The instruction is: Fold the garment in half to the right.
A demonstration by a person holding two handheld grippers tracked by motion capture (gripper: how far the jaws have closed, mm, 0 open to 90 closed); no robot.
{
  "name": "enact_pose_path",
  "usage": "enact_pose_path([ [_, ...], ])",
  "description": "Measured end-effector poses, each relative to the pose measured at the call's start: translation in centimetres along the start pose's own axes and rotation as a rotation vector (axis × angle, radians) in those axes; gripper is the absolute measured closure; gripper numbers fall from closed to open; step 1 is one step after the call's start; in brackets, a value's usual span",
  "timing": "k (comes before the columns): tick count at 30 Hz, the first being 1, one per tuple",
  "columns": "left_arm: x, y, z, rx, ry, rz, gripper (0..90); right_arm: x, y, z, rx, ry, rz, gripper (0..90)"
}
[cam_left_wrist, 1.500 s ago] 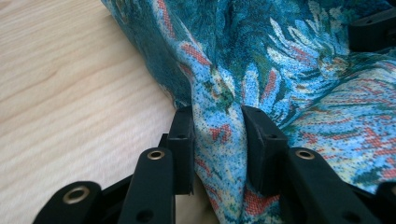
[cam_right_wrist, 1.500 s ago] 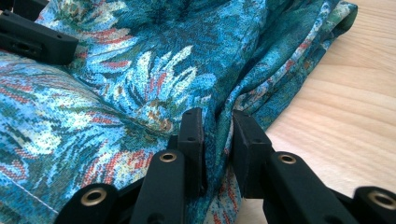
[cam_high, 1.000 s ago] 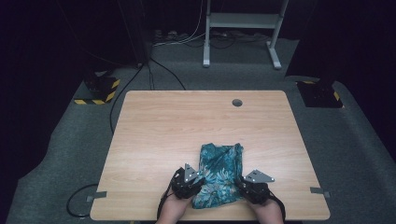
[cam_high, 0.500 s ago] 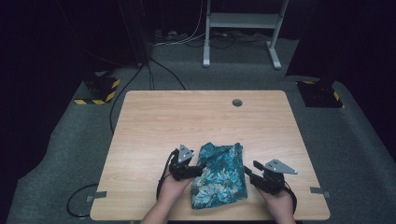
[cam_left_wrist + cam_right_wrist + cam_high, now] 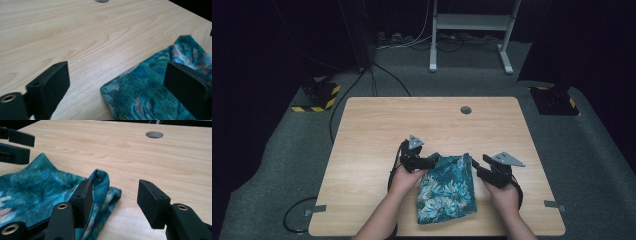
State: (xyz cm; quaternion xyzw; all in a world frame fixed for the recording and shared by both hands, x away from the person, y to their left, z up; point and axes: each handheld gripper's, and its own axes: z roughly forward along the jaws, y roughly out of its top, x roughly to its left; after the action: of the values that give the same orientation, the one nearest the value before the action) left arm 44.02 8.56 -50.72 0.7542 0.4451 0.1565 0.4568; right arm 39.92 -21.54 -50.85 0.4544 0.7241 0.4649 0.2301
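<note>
A folded teal cloth with a flower print lies on the wooden table near its front edge. My left gripper lies at the cloth's far left corner, pointing right. In the left gripper view the cloth lies under the wide gap of that gripper; the pads do not touch it. My right gripper is at the far right corner. Its jaws stand apart beside the cloth's rumpled corner, with bare wood between them. Both pairs of jaws have just been opening.
A round cable hole sits in the table's far half. Behind the table are a white desk frame and floor cables. Yellow-black striped blocks stand on the floor at the left.
Both hands have moved from the cloth's near corners up to its far corners. Both grippers' jaws now stand wider. The cloth has stayed in place.
</note>
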Motion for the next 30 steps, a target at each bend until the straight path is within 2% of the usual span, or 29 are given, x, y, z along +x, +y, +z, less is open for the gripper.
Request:
enact_pose_path([
  [2, -0.1, 0.0, 0.2, 0.002, -0.002, -0.002, 5.8, 0.0, 0.2, 0.5, -0.005, 0.001, -0.004, 45.9],
  [5, -0.3, 0.2, 0.6, 0.010, 0.007, 0.018, 5.0, 0.1, 0.4, 1.0, -0.009, -0.003, -0.017, 45.9],
  [7, 0.0, 0.3, 0.7, 0.007, -0.004, -0.007, 5.4, 0.3, 0.7, 1.5, -0.009, -0.011, -0.044, 47.2],
  [9, 0.1, 0.3, 0.7, -0.002, -0.007, -0.006, 9.7, 0.3, 0.8, 2.0, -0.003, -0.008, -0.060, 50.6],
  [10, 0.1, 0.3, 0.6, -0.006, -0.026, -0.004, 12.3, 0.4, 0.8, 2.1, -0.003, -0.007, -0.067, 51.3],
  [11, 0.1, 0.3, 0.6, -0.006, -0.047, 0.012, 19.8, 0.4, 0.9, 2.4, -0.005, 0.004, -0.067, 53.6],
  [14, -0.3, 0.1, 1.0, 0.025, -0.067, 0.065, 30.6, 0.7, 1.1, 3.0, 0.008, 0.025, -0.080, 59.1],
  [17, -0.4, 0.1, 1.3, 0.052, -0.071, 0.075, 45.3, 0.9, 1.1, 3.4, 0.018, 0.032, -0.096, 63.5],
  [18, -0.3, 0.1, 1.5, 0.067, -0.076, 0.067, 45.3, 1.0, 1.1, 3.7, 0.033, 0.035, -0.094, 66.3],
  [19, -0.2, 0.0, 1.6, 0.080, -0.086, 0.046, 54.2, 1.1, 1.0, 4.0, 0.046, 0.036, -0.087, 70.8],
  [24, 0.4, -0.5, 1.5, 0.091, -0.097, 0.015, 77.1, 1.1, 0.7, 4.5, 0.067, 0.038, -0.077, 88.6],
  [27, 0.7, -0.7, 1.4, 0.079, -0.101, 0.002, 87.0, 1.2, 0.7, 4.4, 0.058, 0.049, -0.076, 89.4],
  [30, 1.0, -0.9, 1.0, 0.043, -0.091, -0.017, 88.0, 1.4, 0.9, 4.2, 0.049, 0.065, -0.083, 89.8],
])
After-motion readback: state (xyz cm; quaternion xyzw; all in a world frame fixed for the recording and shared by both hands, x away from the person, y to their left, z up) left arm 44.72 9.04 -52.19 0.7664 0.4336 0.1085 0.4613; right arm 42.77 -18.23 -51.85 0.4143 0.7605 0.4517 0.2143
